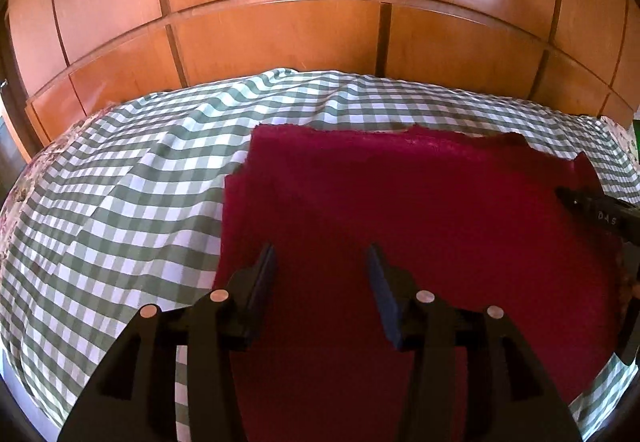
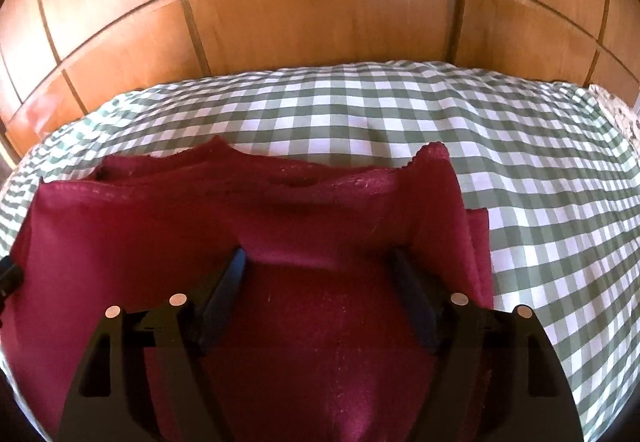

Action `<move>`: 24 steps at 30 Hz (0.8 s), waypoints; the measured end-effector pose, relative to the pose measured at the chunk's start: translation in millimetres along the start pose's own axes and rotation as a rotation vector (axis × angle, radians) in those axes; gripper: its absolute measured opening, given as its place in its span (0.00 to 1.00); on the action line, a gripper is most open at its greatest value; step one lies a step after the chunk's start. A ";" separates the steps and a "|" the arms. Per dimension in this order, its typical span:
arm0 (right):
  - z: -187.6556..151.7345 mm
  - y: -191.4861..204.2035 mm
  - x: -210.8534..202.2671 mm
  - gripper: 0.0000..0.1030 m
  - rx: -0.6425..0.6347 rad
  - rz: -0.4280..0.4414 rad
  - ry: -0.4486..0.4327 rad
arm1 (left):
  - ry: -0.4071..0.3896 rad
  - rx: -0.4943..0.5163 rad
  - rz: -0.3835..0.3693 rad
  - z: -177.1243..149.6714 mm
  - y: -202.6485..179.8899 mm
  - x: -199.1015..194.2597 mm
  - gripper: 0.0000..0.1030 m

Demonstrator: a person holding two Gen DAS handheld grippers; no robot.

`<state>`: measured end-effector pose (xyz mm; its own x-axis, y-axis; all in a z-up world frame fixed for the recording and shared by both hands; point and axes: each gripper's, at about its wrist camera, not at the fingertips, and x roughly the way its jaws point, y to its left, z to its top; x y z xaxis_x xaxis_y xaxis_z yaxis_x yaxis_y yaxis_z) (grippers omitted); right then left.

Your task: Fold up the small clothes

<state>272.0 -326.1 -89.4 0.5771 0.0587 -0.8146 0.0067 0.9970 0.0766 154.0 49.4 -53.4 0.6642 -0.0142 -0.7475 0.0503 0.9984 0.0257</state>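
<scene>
Cloth (image 1: 400, 234), red, lies folded on bed (image 1: 120, 201), nearer its right edge. L claw (image 1: 322, 262) half open, R claw (image 2: 318, 262) wide, both empty above it. Risk: far-right flap stands up, fold may spring open; claw tip could snag layers.

Bare checked sheet (image 1: 120, 201) fills the left half of the left wrist view, flat but for shallow wrinkles in the upper middle; a gripper could pass there freely. In the right wrist view the sheet lies open across the top and down the whole right side.

The red cloth (image 1: 400, 209) covers the centre and right of the left view, lying low and flat. In the right wrist view its far edge (image 2: 436, 161) stands up in folds at upper centre, a soft ridge.

The wooden panels (image 1: 280, 37) wall off the far side in both views.

At the right edge of the left view, the right gripper (image 1: 600, 213) juts over the cloth.
</scene>
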 end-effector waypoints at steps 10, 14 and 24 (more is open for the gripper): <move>0.8 2.4 -1.8 0.73 0.007 0.011 0.011 | -0.003 -0.017 -0.013 -5.5 -1.6 -6.6 0.55; 3.5 -1.8 -13.5 0.77 0.038 0.041 0.028 | 0.005 -0.023 -0.013 -9.0 0.5 -8.4 0.56; -19.4 -48.1 -53.6 0.82 0.170 0.150 0.021 | 0.001 -0.039 -0.026 -20.2 5.1 -23.3 0.60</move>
<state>224.9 -376.2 -60.6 0.5650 0.2088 -0.7982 0.0601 0.9545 0.2922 123.7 56.0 -49.3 0.6625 -0.0404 -0.7480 0.0384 0.9991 -0.0199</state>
